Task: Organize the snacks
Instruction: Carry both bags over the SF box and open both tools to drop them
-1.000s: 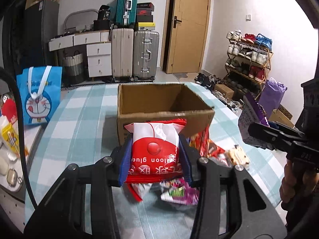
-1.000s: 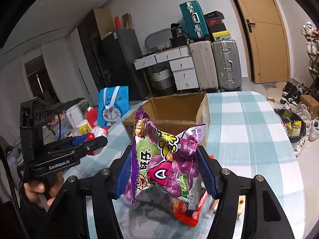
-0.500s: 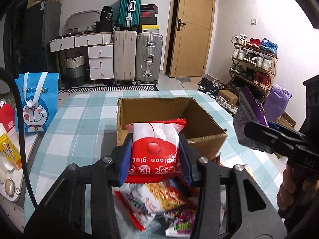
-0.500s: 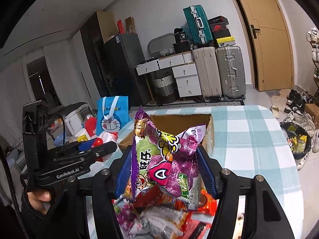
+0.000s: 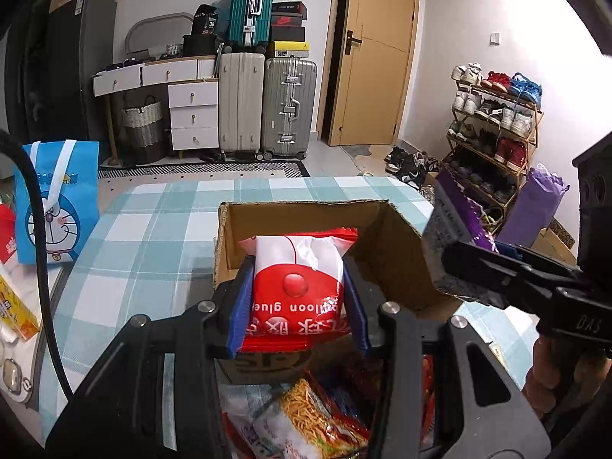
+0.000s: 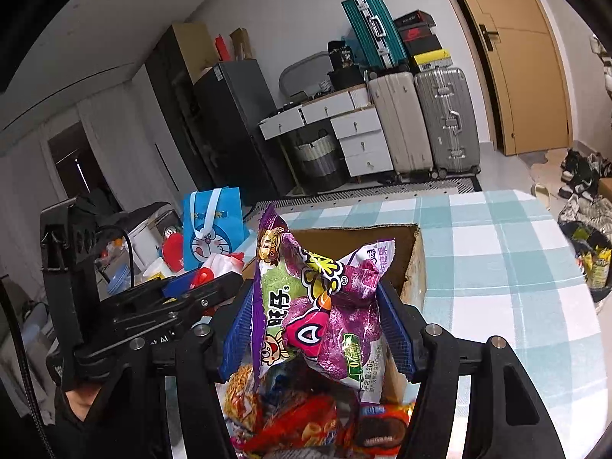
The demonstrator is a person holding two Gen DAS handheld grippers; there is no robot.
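Observation:
My left gripper is shut on a red and white snack packet, held above the near edge of an open cardboard box. My right gripper is shut on a purple snack bag, held over the box's near corner. In the left wrist view the right gripper shows at the right with the purple bag beside the box. A pile of loose snack packets lies on the checked tablecloth below both grippers; the pile also shows in the right wrist view.
A blue Doraemon bag stands on the table's left side, with small items by the left edge. The checked table extends right of the box. Suitcases, drawers and a shoe rack stand beyond.
Both grippers have risen and moved forward with their packets, now over the box's near edge. The snack pile has come into view below them.

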